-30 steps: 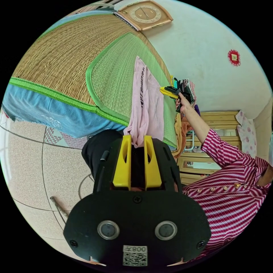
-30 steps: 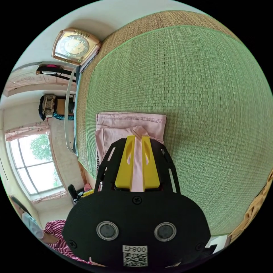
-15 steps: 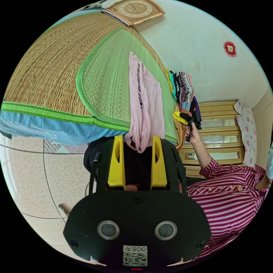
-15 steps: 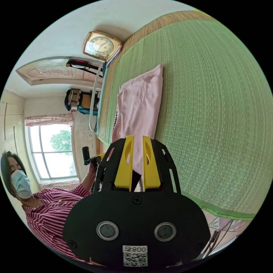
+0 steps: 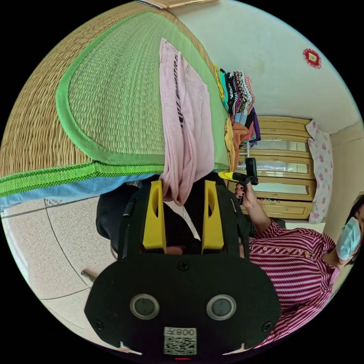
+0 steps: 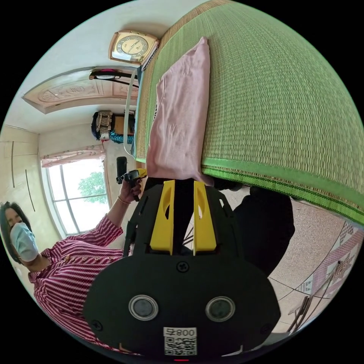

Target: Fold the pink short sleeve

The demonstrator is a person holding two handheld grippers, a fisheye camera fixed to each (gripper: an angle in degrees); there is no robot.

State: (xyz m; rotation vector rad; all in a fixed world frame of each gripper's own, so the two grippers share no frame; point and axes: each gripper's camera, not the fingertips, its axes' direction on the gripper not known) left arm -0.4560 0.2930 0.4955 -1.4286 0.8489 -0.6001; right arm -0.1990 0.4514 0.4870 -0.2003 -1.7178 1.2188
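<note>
The pink short sleeve shirt (image 5: 187, 113) lies folded into a long strip on the green mat (image 5: 113, 98), its near end drooping over the bed's edge. My left gripper (image 5: 182, 197) is open, and the drooping end hangs loose between its wide-apart jaws. In the right gripper view the shirt (image 6: 182, 110) runs away from me along the mat (image 6: 273, 94). My right gripper (image 6: 184, 197) sits just off the bed's edge, jaws a little apart with nothing between them. Each view also catches the other gripper in a hand: the right gripper (image 5: 232, 176) and the left gripper (image 6: 132, 175).
A stack of folded clothes (image 5: 239, 94) stands at the mat's far side, beside a wooden cabinet (image 5: 288, 167). A person in a red striped shirt (image 6: 72, 265) stands close to the bed. Tiled floor (image 5: 49, 250) lies below the edge; a clock (image 6: 132, 45) leans on the wall.
The left jaws opened and released the shirt's end. The right jaws let go of the cloth and drew back off the mat to the bed's edge.
</note>
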